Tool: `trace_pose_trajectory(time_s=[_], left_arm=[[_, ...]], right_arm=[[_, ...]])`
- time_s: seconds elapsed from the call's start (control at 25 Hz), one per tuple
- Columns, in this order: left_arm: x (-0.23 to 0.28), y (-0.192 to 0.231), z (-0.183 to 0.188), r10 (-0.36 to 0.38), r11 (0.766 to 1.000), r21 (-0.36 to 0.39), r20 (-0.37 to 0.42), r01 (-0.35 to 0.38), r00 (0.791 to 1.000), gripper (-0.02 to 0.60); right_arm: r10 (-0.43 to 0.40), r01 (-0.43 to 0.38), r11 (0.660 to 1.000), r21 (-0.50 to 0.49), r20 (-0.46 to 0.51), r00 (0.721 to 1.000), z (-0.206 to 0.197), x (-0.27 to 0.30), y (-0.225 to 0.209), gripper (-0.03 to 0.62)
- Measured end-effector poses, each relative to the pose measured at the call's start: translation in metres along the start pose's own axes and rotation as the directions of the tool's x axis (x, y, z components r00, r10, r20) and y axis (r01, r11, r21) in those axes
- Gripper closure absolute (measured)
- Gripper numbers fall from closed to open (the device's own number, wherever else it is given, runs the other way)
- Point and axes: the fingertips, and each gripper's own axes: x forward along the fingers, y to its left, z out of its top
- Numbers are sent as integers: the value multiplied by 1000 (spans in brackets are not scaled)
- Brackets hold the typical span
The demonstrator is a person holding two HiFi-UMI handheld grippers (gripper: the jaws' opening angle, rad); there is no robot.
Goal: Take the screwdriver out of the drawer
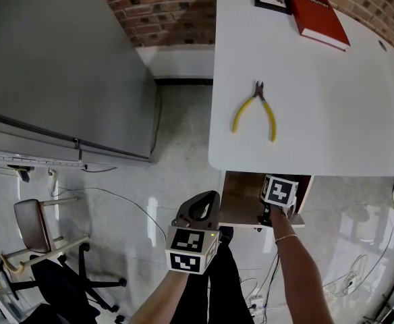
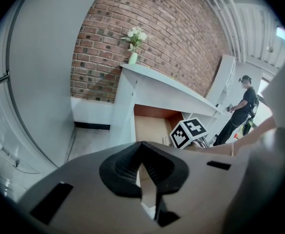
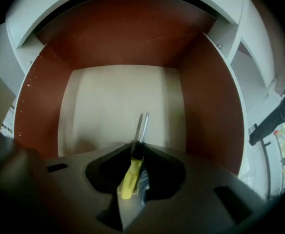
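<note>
Right hand-held gripper (image 3: 138, 147) is closing around the screwdriver (image 3: 132, 169), not pinching yet; likely light and stiff, yellow handle offering the best hold.

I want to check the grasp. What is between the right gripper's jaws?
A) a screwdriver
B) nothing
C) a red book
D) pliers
A: the right gripper, its jaws closing, has the screwdriver with the yellow handle between them, inside the drawer.

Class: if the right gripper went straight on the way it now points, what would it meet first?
The right gripper would meet the screwdriver, already between its closing jaws; beyond it, probably the drawer floor.
</note>
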Motion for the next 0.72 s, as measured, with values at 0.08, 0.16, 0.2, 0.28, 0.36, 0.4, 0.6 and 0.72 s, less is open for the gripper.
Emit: trace_pose_trajectory(time_s=[0.08, 0.16, 0.2, 0.28, 0.36, 0.4, 0.6, 0.72], left_arm=[[0, -1, 0, -2, 1000, 1, -2, 2, 1000, 589], [0, -2, 0, -5, 1000, 2, 0, 5, 1000, 589], [0, -2, 1, -6, 1000, 2, 2, 6, 1000, 589], [0, -4, 2, -8, 1000, 2, 1, 8, 1000, 589], [-1, -5, 3, -10, 1000, 6, 1, 10, 1000, 589], [-1, -6, 3, -11, 1000, 10, 2, 11, 1000, 589], [-6, -9, 8, -15, 1000, 21, 4, 15, 1000, 589], [-12, -11, 12, -18, 999, 30, 8, 18, 1000, 589]], right_arm=[[24, -24, 999, 28, 15, 1000, 0, -3, 2, 513], [47, -48, 998, 47, 29, 998, 0, -7, 3, 516], [59, -60, 997, 53, 36, 998, 0, -9, 4, 517], [80, -83, 995, 56, 54, 995, 0, -14, 6, 519], [93, -97, 994, 55, 74, 993, 1, -21, 9, 520], [98, -103, 993, 56, 82, 992, 2, -24, 11, 520], [125, -133, 989, 64, 121, 985, 1, -45, 18, 520], [145, -156, 986, 61, 150, 978, 4, -61, 23, 520]])
